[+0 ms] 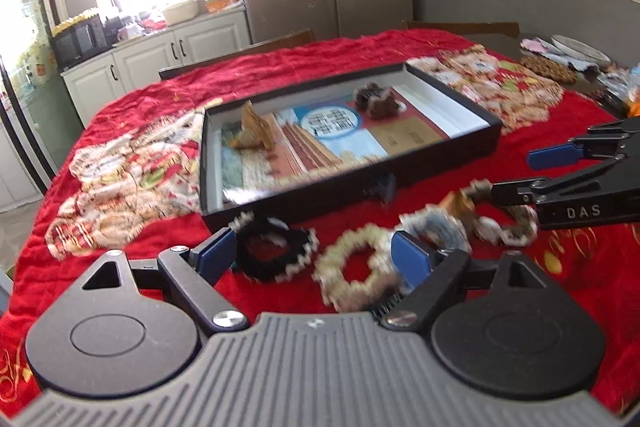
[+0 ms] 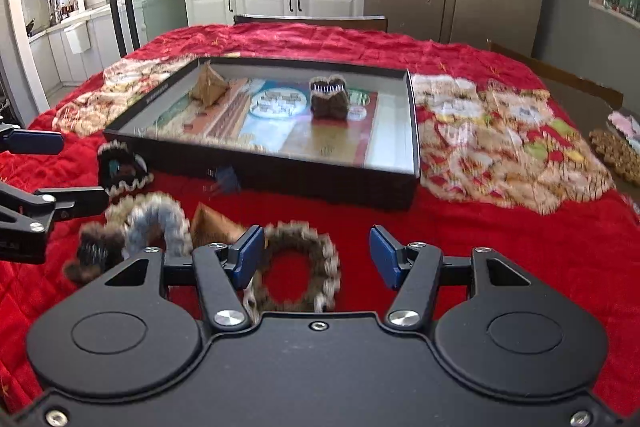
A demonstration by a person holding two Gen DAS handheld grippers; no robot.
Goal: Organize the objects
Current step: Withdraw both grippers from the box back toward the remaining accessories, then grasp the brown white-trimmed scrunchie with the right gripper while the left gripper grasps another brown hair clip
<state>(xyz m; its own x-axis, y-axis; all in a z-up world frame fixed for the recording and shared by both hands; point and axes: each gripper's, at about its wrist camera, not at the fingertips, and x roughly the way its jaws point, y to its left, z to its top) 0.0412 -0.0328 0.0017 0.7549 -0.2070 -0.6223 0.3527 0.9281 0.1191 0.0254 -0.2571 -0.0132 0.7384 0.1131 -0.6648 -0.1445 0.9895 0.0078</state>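
Red quilted cloth [image 2: 304, 43] covers the counter in front of you, with patchwork panels at its left and right sides. A shallow black rectangular box [image 2: 280, 171] with a printed picture on its floor sits mid-counter; inside it stand a tan folded fabric piece [image 2: 208, 89] near the box's far left corner and a dark brown fuzzy hair clip [image 2: 329, 101] toward its right side.

Along the box's near wall lies a row of fuzzy hair ties. Your left tongs [image 1: 316, 259] are spread open and hold nothing; between their blue pads lie a black scrunchie with a pale zigzag edge [image 1: 276, 253] and a cream-and-tan fluffy scrunchie [image 1: 352, 275], the first just beside the left pad, the second reaching under the right pad. Further right lie a grey-blue fluffy scrunchie [image 1: 438, 227] and a small tan folded piece [image 1: 460, 205].

Your right tongs [image 2: 318, 255] are also spread open and empty, above a brown ring-shaped scrunchie with a speckled edge [image 2: 298, 267] that lies by their left pad, near the counter's near edge. Motion blur hides the finer detail.
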